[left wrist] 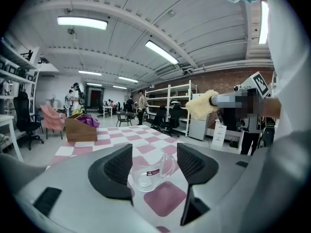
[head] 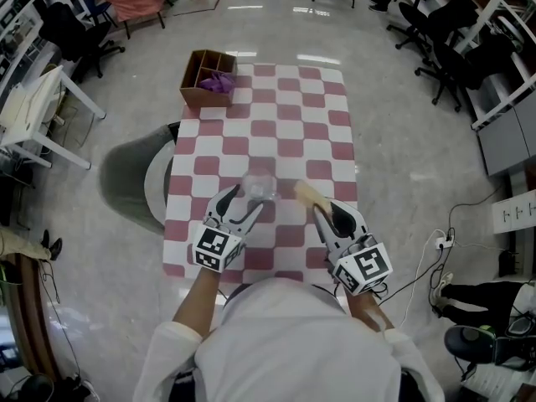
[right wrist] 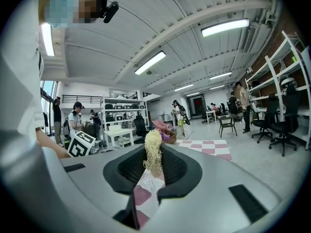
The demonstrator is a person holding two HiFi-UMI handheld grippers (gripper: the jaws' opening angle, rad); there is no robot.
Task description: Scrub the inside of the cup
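A clear glass cup with a handle stands upright on the red-and-white checked table. In the left gripper view the cup sits between the two jaws of my left gripper, with a gap on each side, so the pads do not press on it. My left gripper is open just in front of the cup. My right gripper is shut on a pale yellow fibrous scrubber, held above the table to the right of the cup. The scrubber stands up between the jaws.
A wooden divided box with a purple cloth inside stands at the table's far left corner. A grey round seat is beside the table's left edge. Office chairs and desks ring the room.
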